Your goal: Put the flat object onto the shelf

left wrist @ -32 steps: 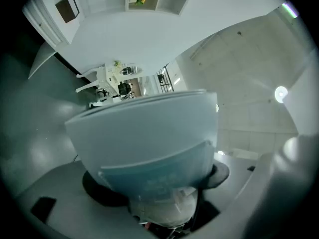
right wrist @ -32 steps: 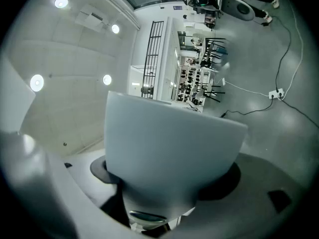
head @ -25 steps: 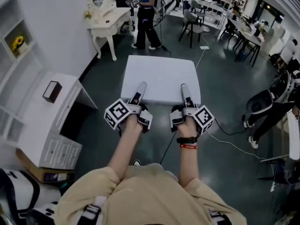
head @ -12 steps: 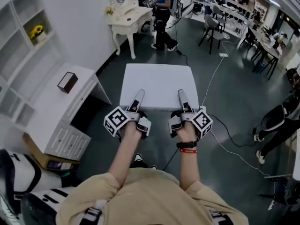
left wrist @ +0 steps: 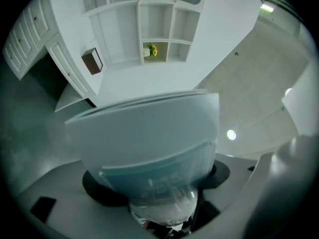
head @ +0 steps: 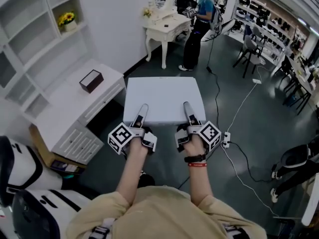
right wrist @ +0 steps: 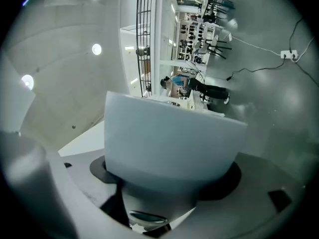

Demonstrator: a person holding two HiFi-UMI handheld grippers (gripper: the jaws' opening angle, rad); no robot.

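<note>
- One flat board (head: pixel 162 96), white, held in the air to the right of the shelf unit (head: pixel 40 39); not on it
- Two grippers; left gripper (head: pixel 143 108) and right gripper (head: pixel 186 106) each have their jaws spread wide and clamped on the board's near edge
- One dark box (head: pixel 91 80) on the counter (head: pixel 65 108) below the shelf unit; one pot of yellow flowers (head: pixel 67 20) in an upper compartment

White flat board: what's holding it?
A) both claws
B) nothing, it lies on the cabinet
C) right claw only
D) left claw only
A: the left claw and the right claw each clamp the near edge of the white flat board, and each gripper view shows it between the jaws.
</note>
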